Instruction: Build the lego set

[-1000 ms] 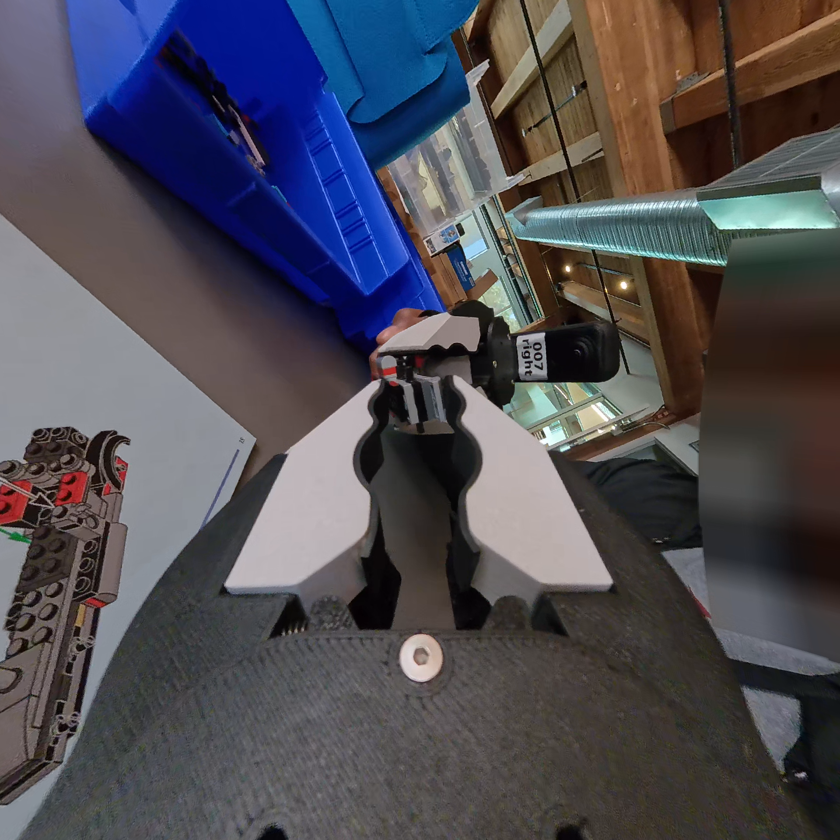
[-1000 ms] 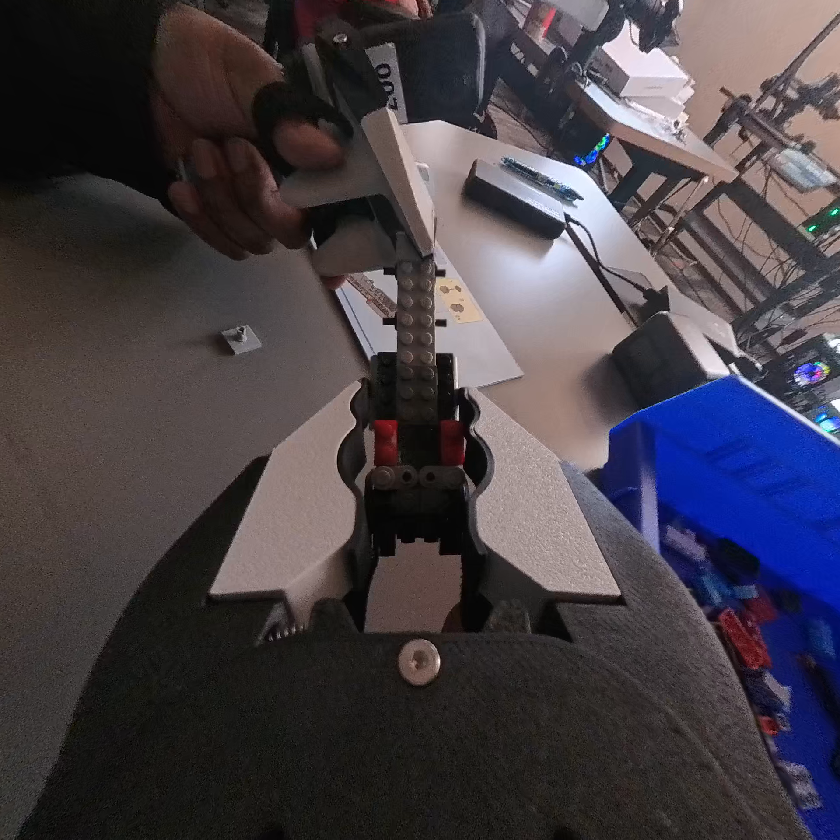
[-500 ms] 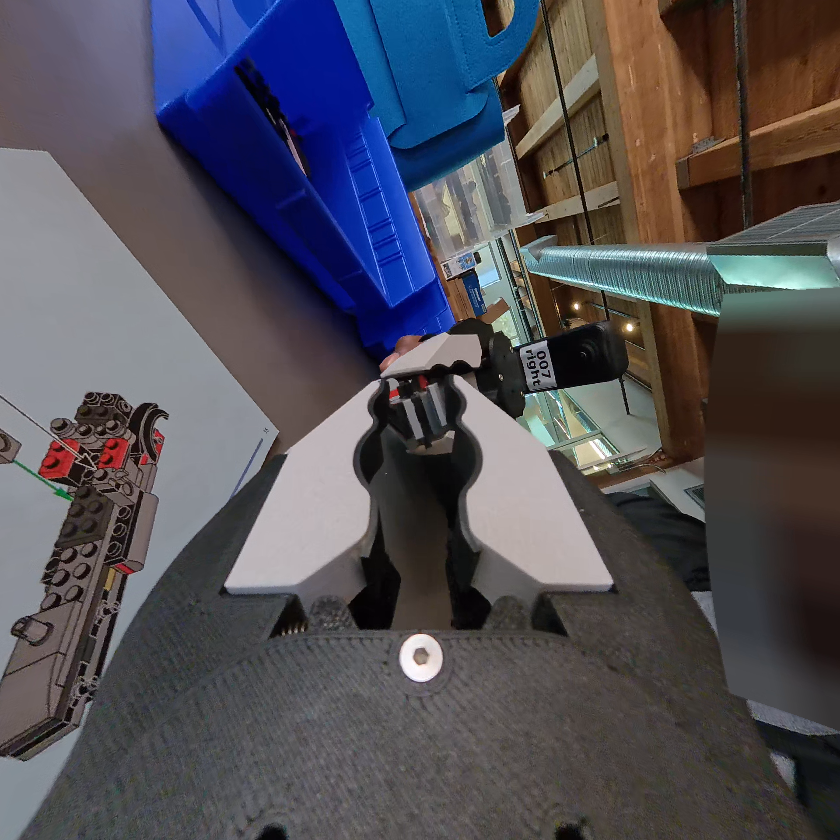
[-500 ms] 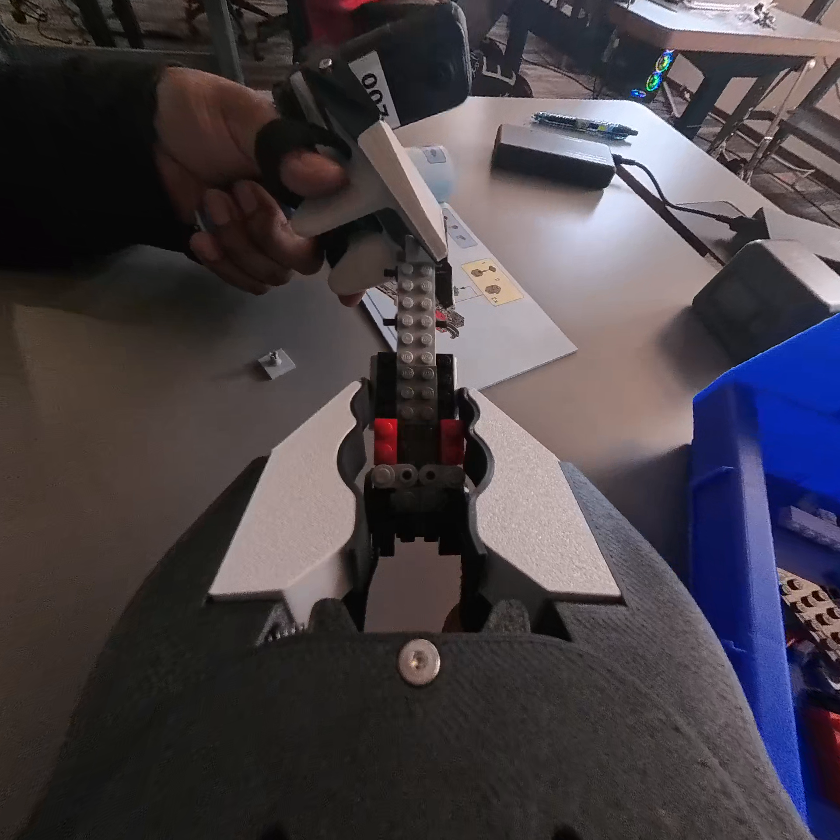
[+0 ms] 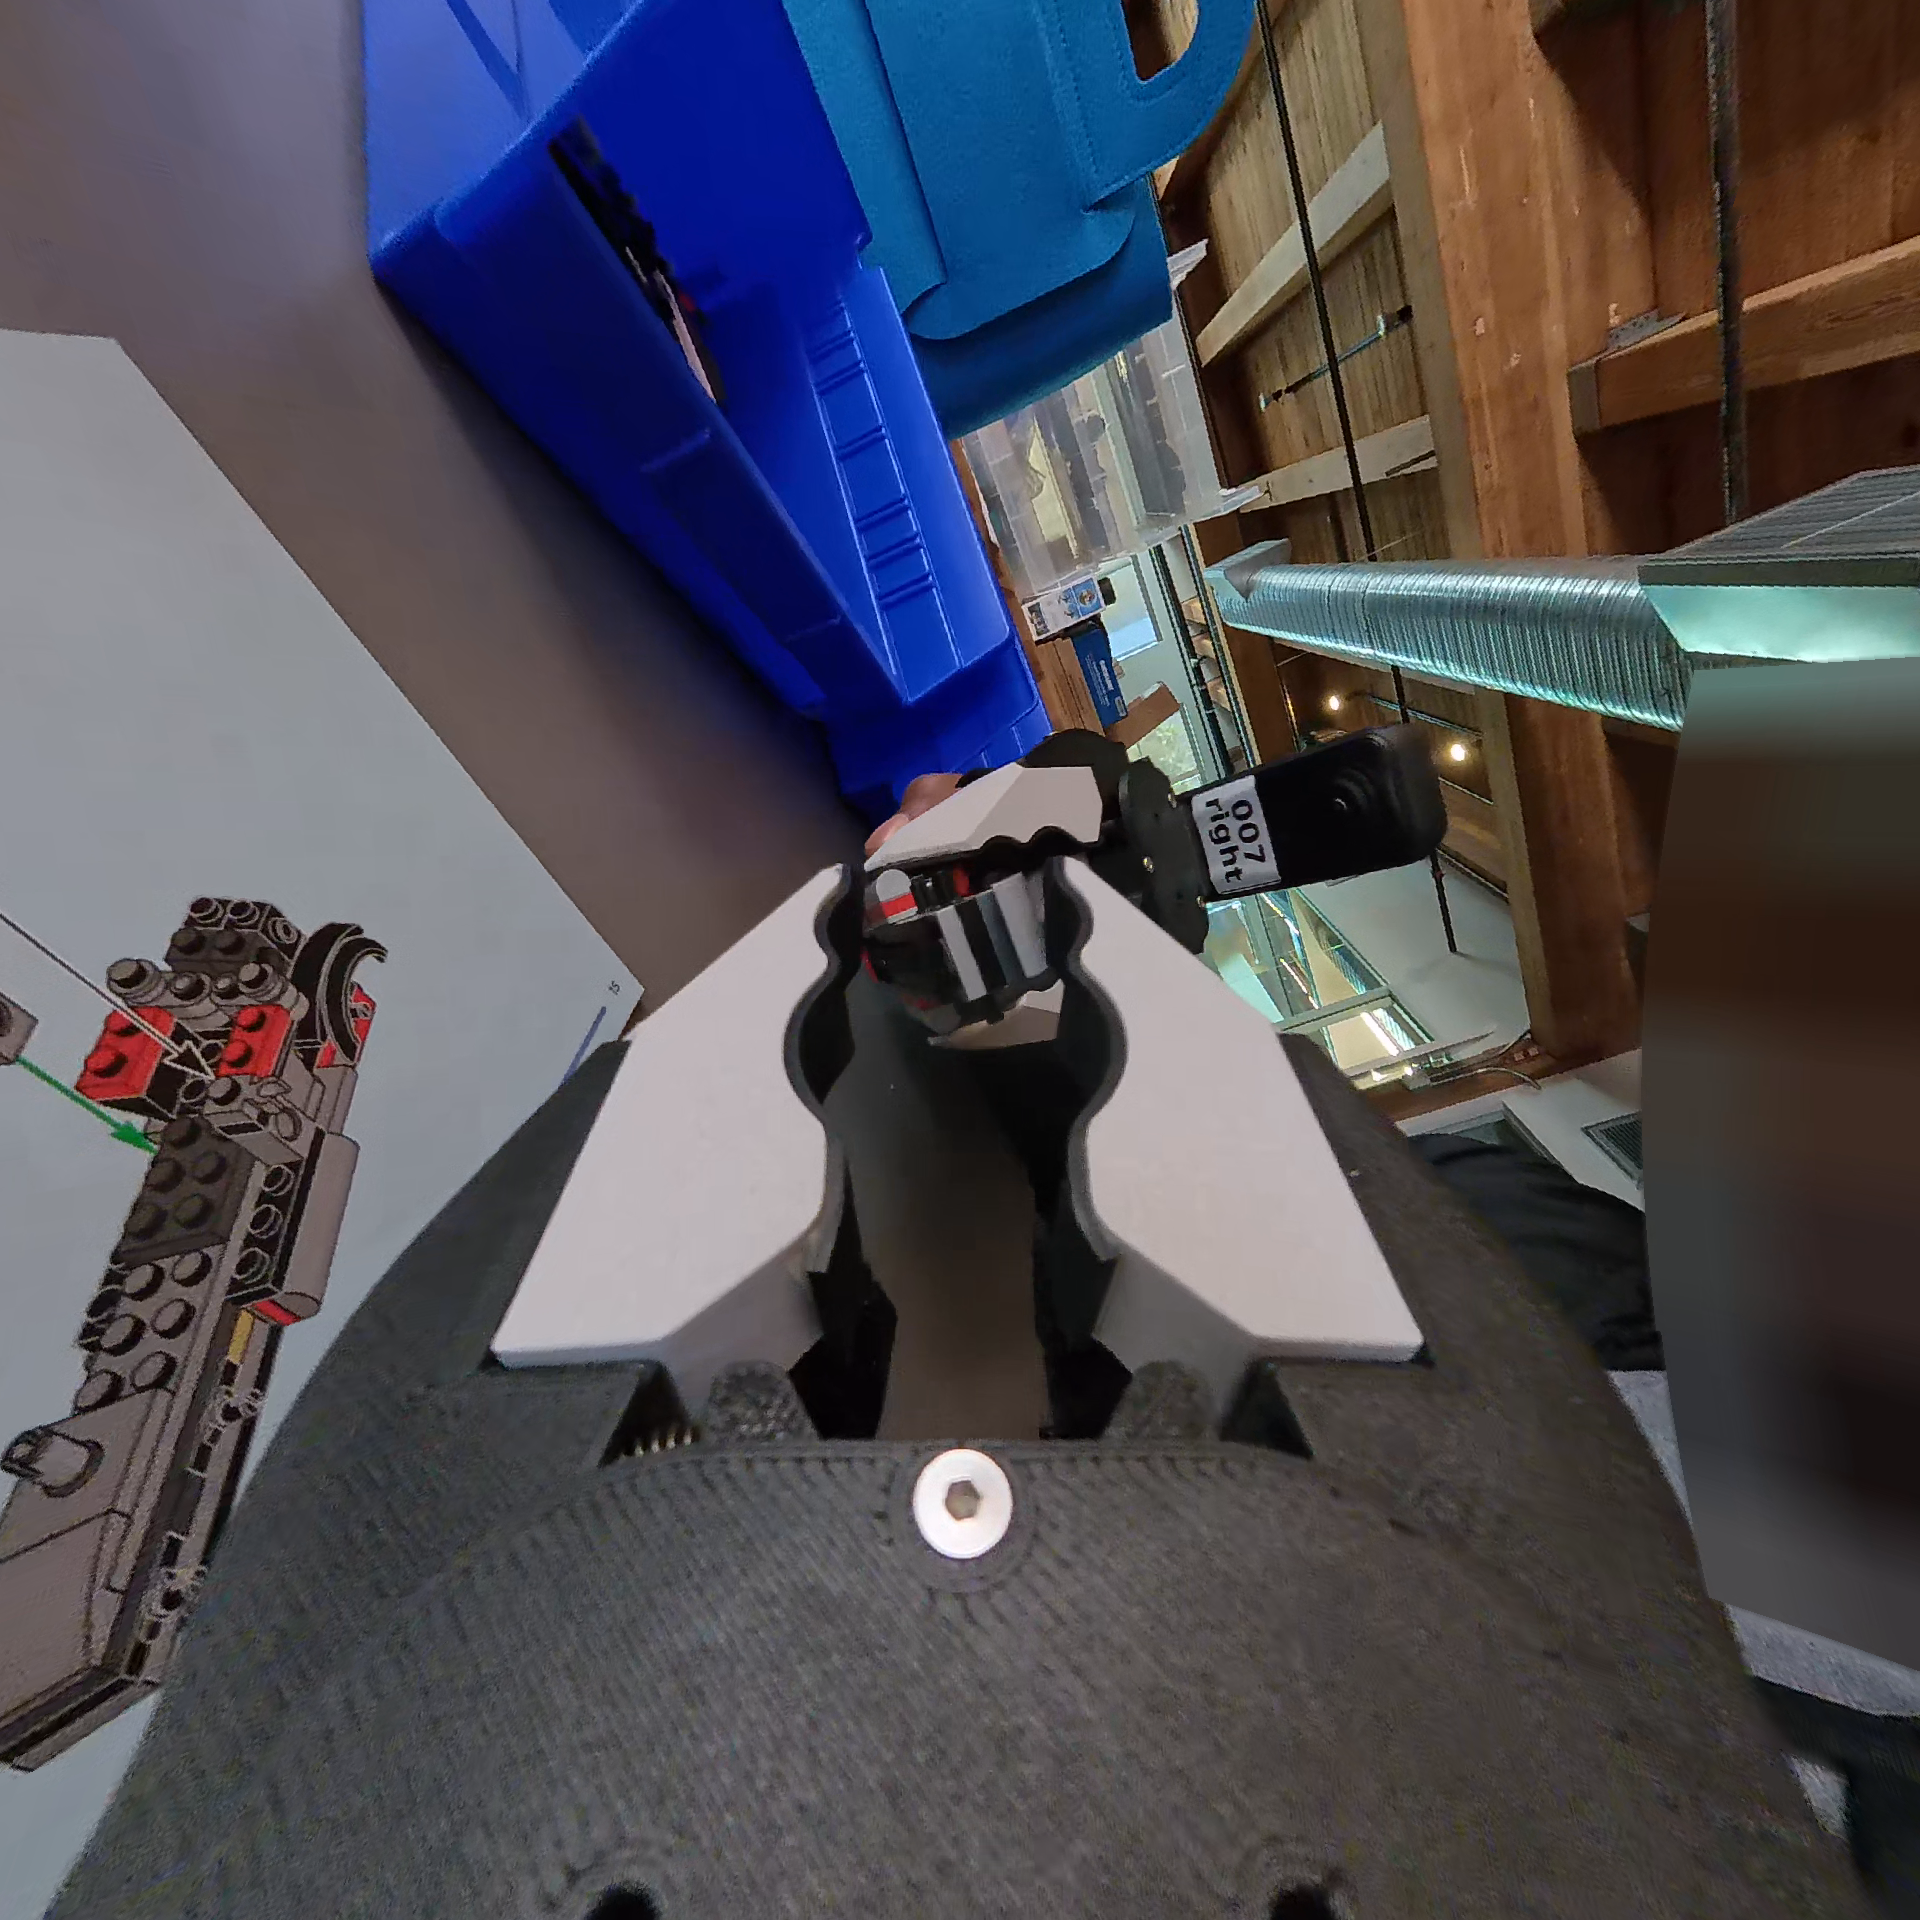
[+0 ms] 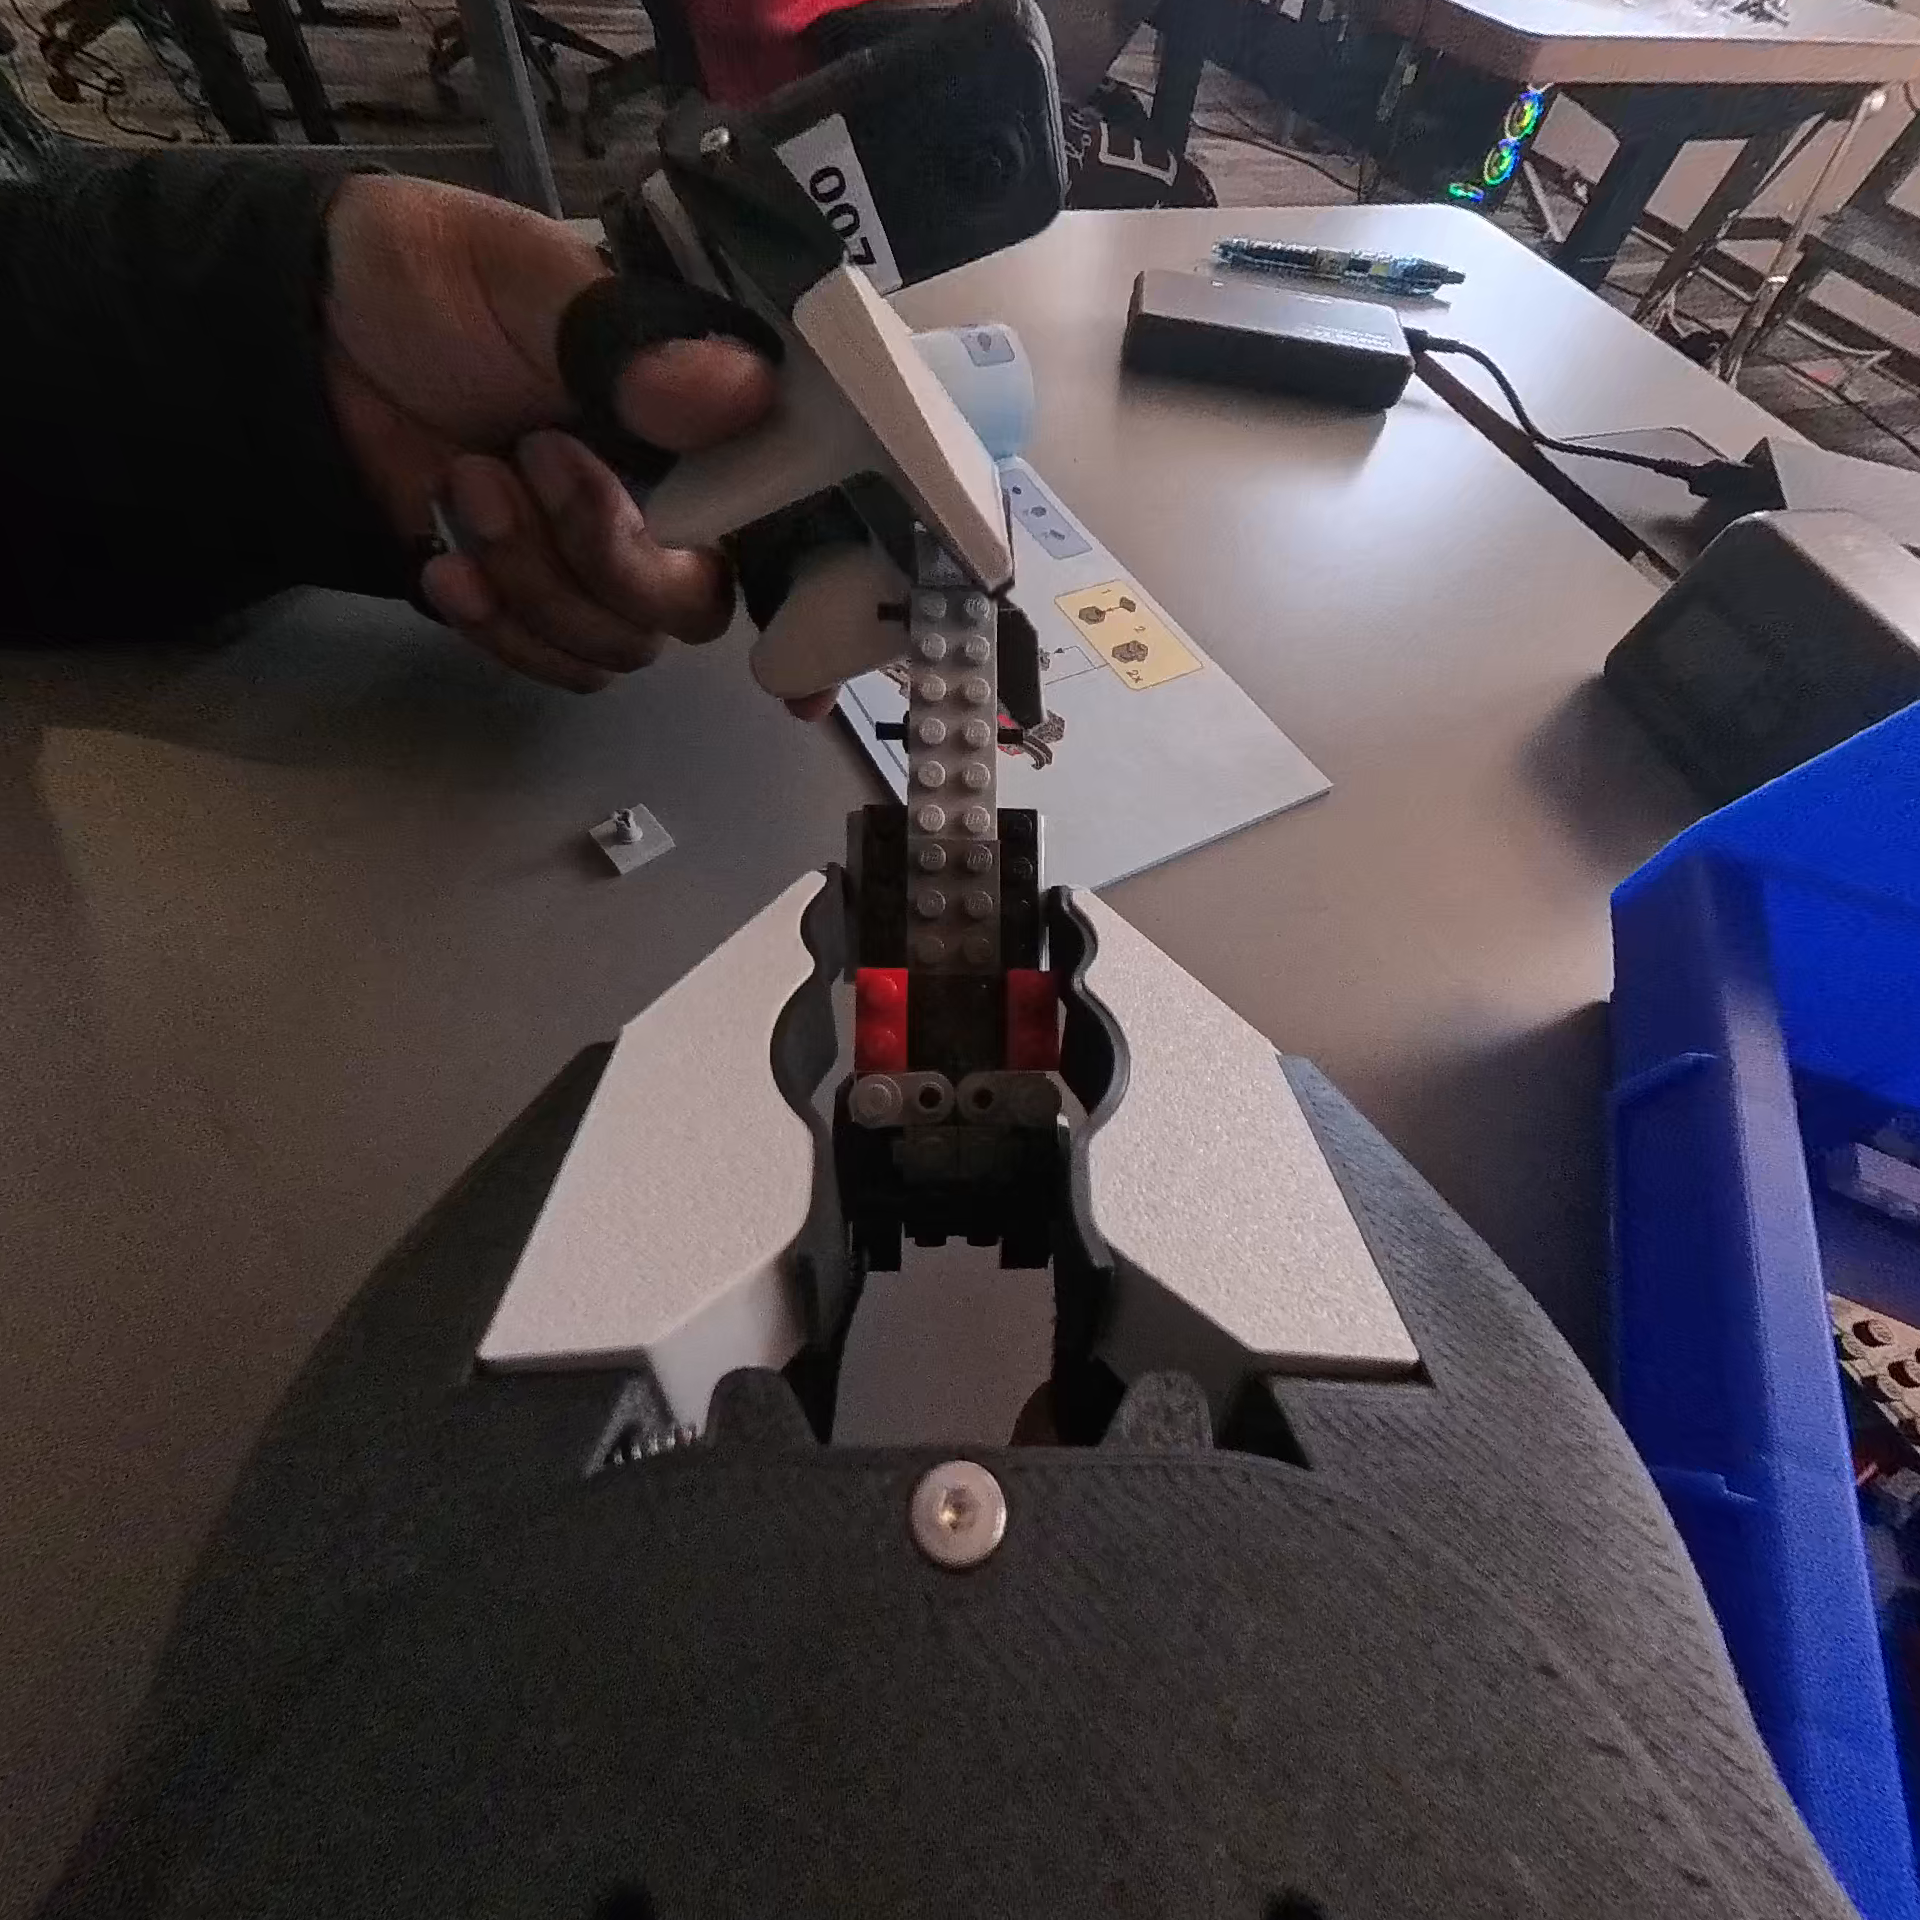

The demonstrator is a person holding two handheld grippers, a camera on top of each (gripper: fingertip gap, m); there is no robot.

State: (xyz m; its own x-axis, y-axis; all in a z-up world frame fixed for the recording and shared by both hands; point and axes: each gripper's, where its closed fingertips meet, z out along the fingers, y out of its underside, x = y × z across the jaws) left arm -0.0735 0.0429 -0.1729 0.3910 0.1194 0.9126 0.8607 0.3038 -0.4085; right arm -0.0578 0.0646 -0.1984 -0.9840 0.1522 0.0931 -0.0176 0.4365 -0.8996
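Observation:
A partly built lego model [image 6: 948, 997] of black, red and grey bricks hangs above the table, with a long grey studded plate [image 6: 951, 748] sticking forward. My right gripper [image 6: 948, 904] is shut on its thick black and red end. My left gripper [image 6: 935, 582], held by a hand, is shut on the plate's far end. In the left wrist view my left gripper [image 5: 956, 914] closes around the plate, with the model's end [image 5: 956, 956] and the right gripper [image 5: 977, 831] just beyond. A small grey piece [image 6: 629, 836] with a peg lies on the table.
The open instruction booklet [image 6: 1122, 769] lies under the model and also shows in the left wrist view [image 5: 208, 727]. A blue parts bin [image 6: 1766, 1143] stands at the right. A flat black box [image 6: 1268, 338] and a dark device [image 6: 1766, 665] sit farther back. The tips of one gripper are about 4 centimeters away from the tips of the other. The small grey piece [image 6: 629, 836] lies around 9 centimeters away from my right fingertips.
Both grippers have swung together with the model still held between them. The booklet has come further into both views and the blue bin has slid to the right. Neither grip has changed.

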